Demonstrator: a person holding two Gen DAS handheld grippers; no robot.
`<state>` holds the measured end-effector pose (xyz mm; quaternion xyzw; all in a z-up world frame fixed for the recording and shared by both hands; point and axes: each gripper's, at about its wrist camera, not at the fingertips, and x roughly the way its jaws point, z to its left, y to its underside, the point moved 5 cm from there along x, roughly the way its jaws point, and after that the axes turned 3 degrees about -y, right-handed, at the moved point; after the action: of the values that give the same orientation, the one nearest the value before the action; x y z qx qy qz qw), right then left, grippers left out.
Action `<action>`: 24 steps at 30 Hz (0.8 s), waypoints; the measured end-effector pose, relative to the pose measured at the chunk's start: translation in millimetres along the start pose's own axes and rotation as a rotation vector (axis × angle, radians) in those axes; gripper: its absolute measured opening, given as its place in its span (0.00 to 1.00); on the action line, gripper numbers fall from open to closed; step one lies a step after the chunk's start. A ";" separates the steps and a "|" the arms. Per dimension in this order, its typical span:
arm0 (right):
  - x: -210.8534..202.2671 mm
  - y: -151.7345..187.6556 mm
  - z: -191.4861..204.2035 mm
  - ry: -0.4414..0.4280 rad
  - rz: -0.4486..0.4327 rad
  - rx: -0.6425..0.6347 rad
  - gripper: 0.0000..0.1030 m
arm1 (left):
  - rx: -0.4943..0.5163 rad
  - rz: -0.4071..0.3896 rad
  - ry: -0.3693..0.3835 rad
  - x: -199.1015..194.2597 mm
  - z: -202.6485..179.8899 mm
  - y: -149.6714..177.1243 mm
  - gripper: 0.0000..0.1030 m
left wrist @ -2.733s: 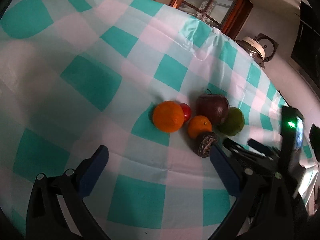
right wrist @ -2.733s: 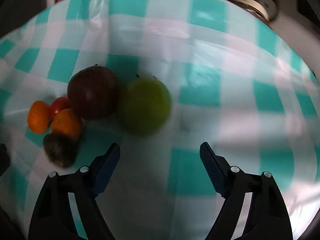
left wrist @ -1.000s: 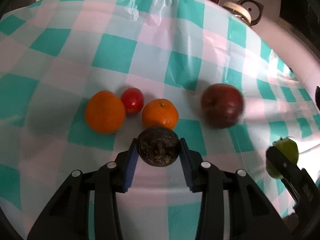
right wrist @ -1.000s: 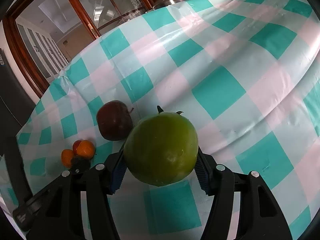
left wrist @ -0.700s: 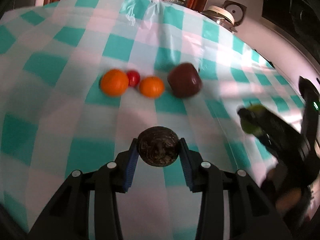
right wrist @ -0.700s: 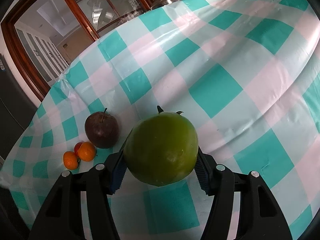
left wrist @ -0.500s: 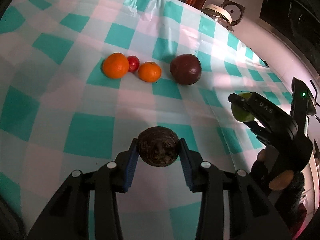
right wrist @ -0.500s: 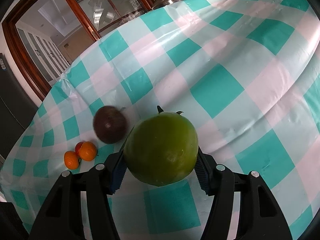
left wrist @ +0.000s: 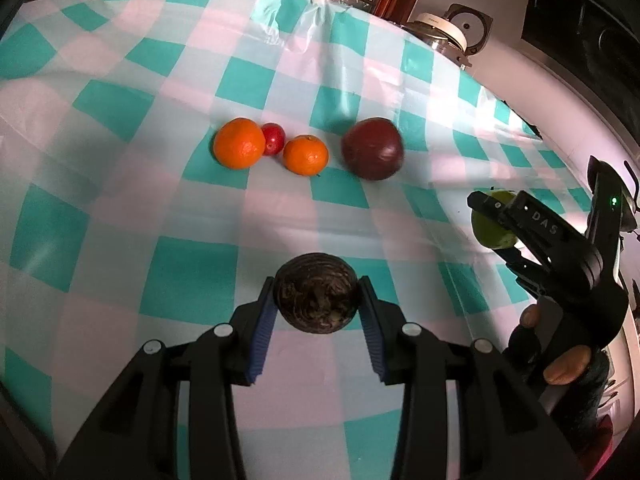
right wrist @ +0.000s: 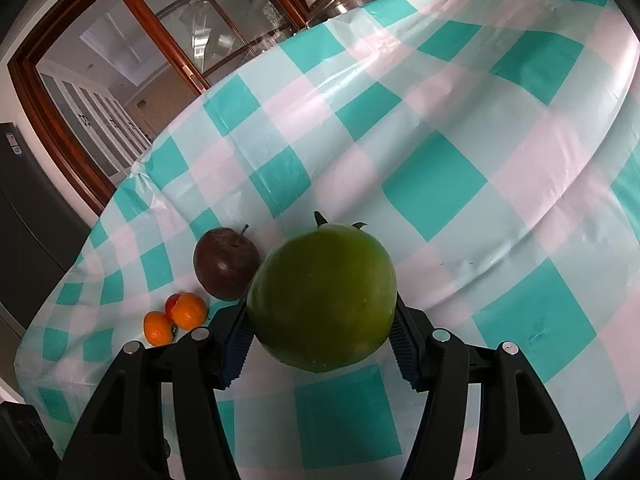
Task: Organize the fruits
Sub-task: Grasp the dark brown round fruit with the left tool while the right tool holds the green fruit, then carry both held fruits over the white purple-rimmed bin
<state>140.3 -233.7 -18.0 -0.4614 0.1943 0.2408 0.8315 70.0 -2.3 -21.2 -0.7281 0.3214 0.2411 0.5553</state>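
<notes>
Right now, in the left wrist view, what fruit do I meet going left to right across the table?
Large orange → small red fruit → smaller orange → dark red apple → green fruit held in the right hand-held gripper. The dark wrinkled fruit held nearer the camera is left out.

White letters "DAS" stand on the black arm of the right tongs [left wrist: 486, 216].

both wrist views angled down, sharing tablecloth [left wrist: 192, 264]
</notes>
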 end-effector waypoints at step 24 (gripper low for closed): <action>-243.2 131.6 -35.5 0.014 -0.043 -0.126 0.57 | 0.258 -0.103 0.121 -109.2 -83.1 99.6 0.40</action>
<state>-136.2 -257.7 8.2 -0.5187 0.1744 0.2312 0.8044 -77.7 -78.1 13.2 -0.6795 0.3449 0.1249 0.6354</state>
